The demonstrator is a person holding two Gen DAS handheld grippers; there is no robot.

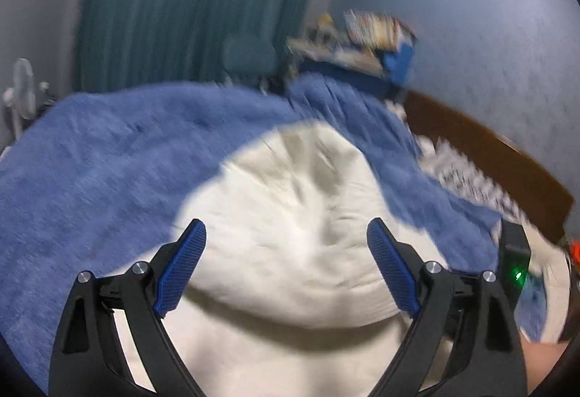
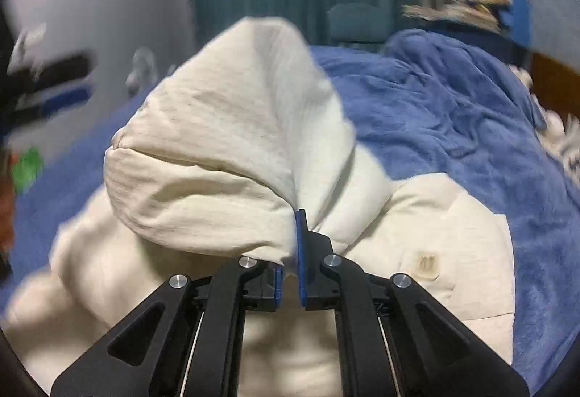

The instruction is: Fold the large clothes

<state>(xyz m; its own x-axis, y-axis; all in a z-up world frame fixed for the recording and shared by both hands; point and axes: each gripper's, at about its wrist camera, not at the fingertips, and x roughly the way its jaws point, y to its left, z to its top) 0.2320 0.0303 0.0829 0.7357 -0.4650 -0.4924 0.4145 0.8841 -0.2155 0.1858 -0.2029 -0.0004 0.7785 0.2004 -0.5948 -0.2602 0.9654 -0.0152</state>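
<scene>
A large cream garment lies rumpled on a blue fleece blanket that covers a bed. My left gripper hovers over the garment, its blue pads wide apart and holding nothing. In the right wrist view my right gripper is shut on a fold of the cream garment. The lifted cloth rises like a hood above the jaws and drapes to their left. The rest of the garment, with a small tan label, lies flat on the blanket. The picture is blurred by motion.
A teal curtain and a teal chair stand behind the bed. A cluttered blue shelf sits at the back right beside a wooden headboard. A white fan stands at the far left. Patterned white bedding lies along the headboard.
</scene>
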